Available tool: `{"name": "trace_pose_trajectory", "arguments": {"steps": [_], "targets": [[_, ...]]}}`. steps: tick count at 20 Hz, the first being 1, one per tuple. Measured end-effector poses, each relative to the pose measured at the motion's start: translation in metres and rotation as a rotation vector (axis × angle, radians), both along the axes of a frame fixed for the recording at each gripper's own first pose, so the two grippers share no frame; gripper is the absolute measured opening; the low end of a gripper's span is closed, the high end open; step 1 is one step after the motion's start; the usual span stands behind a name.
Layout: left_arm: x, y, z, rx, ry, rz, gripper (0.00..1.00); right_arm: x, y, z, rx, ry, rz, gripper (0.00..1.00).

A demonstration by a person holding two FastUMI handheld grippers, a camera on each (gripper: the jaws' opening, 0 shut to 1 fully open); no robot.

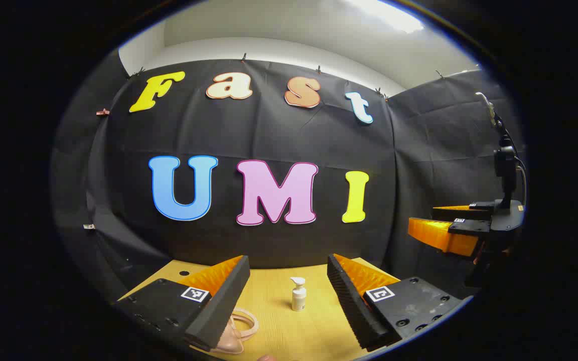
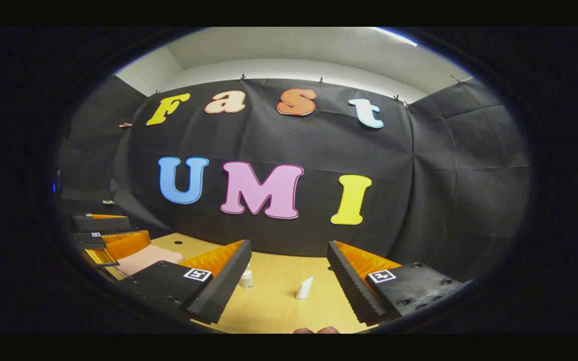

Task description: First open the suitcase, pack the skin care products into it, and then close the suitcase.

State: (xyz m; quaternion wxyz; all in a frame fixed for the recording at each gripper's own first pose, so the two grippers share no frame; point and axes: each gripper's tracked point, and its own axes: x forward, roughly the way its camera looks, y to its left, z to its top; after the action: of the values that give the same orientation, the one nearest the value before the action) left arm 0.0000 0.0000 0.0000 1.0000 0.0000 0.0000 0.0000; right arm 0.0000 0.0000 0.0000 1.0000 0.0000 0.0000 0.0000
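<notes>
A white pump bottle stands upright on the wooden table, ahead of my open left gripper and between its fingers' lines. The pink suitcase lies low beside it with its handle loop showing, partly hidden by one finger. In the right gripper view the suitcase lies flat at the left, under the left gripper. My right gripper is open above the table. Ahead of it stand a small white bottle, half hidden by a finger, and a white tapered tube.
The right gripper hangs open at the far right of the left gripper view, off the table's edge. A small round hole marks the table's far left corner. Black cloth walls close the booth behind and on both sides.
</notes>
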Motion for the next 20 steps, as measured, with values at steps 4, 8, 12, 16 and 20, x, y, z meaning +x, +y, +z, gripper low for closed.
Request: {"name": "trace_pose_trajectory", "arguments": {"steps": [4,8,12,16,20], "targets": [[0.002,0.005,-0.003,-0.005,0.01,0.003,0.97,0.0,0.0,0.0,0.0,0.0,0.0,0.97],[0.002,0.006,-0.009,-0.011,0.021,0.0,0.98,0.0,0.0,0.0,0.0,0.0,0.0,0.97],[0.004,0.009,-0.019,0.0,0.05,-0.001,0.98,0.0,0.0,0.0,0.0,0.0,0.0,0.97],[0.011,0.015,-0.039,-0.012,0.093,0.004,0.97,0.0,0.0,0.0,0.0,0.0,0.0,0.96],[0.033,0.031,-0.083,-0.014,0.189,0.034,0.98,0.002,-0.003,0.004,-0.012,-0.02,0.002,0.97]]}}
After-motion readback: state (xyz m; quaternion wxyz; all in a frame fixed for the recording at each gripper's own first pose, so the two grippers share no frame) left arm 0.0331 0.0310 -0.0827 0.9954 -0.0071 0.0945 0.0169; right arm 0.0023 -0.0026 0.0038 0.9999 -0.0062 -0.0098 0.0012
